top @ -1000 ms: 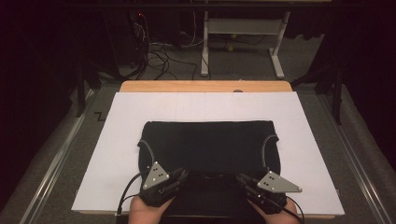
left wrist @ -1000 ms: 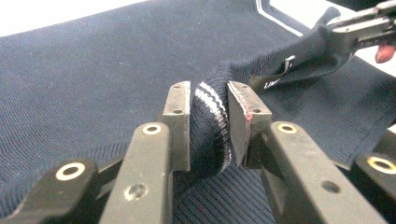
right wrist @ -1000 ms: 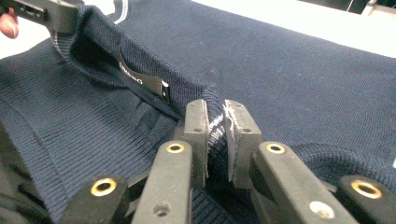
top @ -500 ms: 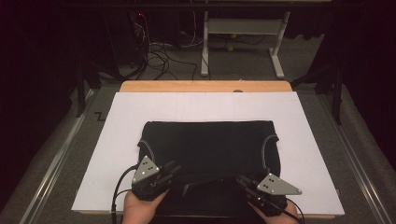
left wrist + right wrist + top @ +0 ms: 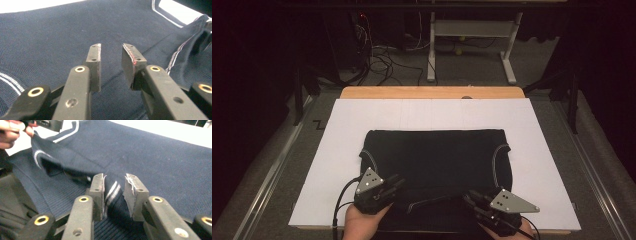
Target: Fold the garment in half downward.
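A dark navy knit garment (image 5: 432, 155) with white-striped trim lies flat on the white table cover (image 5: 427, 115). My left gripper (image 5: 398, 182) is over the garment's near left part. In the left gripper view its jaws (image 5: 111, 50) stand apart, with nothing between the pads and only cloth (image 5: 62, 37) below. My right gripper (image 5: 469, 196) is at the garment's near right edge. Its jaws (image 5: 114, 180) have just been opening. A raised fold of striped trim (image 5: 111, 191) still stands between the pads, which no longer press on it.
The table's wooden far edge (image 5: 432, 92) shows beyond the white cover. Behind it, on the floor, are tangled cables (image 5: 382, 55) and a white desk frame (image 5: 467, 30). A metal rail (image 5: 267, 175) runs along the table's left side.
My left gripper has slid a little to the left and toward the near edge. The right hand has stayed where it was.
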### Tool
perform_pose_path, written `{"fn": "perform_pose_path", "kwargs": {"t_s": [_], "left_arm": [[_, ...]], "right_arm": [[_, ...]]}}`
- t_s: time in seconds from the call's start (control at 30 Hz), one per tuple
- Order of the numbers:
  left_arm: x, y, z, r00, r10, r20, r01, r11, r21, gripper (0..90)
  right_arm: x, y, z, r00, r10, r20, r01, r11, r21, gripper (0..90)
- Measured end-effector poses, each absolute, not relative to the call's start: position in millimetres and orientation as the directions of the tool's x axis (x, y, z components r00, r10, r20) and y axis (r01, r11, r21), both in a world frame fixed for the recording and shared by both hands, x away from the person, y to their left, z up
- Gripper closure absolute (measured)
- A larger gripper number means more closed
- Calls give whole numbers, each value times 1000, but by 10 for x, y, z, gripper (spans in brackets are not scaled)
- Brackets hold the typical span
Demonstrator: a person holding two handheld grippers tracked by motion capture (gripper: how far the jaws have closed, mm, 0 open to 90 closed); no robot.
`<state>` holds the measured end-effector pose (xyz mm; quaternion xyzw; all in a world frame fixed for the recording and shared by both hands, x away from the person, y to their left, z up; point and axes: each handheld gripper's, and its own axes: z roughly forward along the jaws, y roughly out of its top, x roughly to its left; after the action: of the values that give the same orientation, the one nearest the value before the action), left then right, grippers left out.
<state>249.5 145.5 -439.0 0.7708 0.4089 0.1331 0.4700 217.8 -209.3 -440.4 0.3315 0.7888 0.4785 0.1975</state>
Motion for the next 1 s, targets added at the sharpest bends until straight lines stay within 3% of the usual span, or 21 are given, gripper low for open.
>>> {"fn": "perform_pose_path", "kwargs": {"t_s": [0.17, 0.37, 1.0], "left_arm": [[2463, 1420, -4394, 638, 750, -175, 503, -233, 832, 657], [2437, 1382, -4452, 646, 746, -165, 514, -264, 816, 629], [2199, 1448, -4762, 635, 757, -151, 603, -364, 710, 641]], "right_arm": [[2195, -2106, -4357, -694, 720, 14, 328, 299, 896, 698], [2309, -1990, -4390, -684, 730, 7, 363, 332, 871, 895], [2240, -1969, -4701, -688, 726, -4, 469, 448, 761, 900]]}}
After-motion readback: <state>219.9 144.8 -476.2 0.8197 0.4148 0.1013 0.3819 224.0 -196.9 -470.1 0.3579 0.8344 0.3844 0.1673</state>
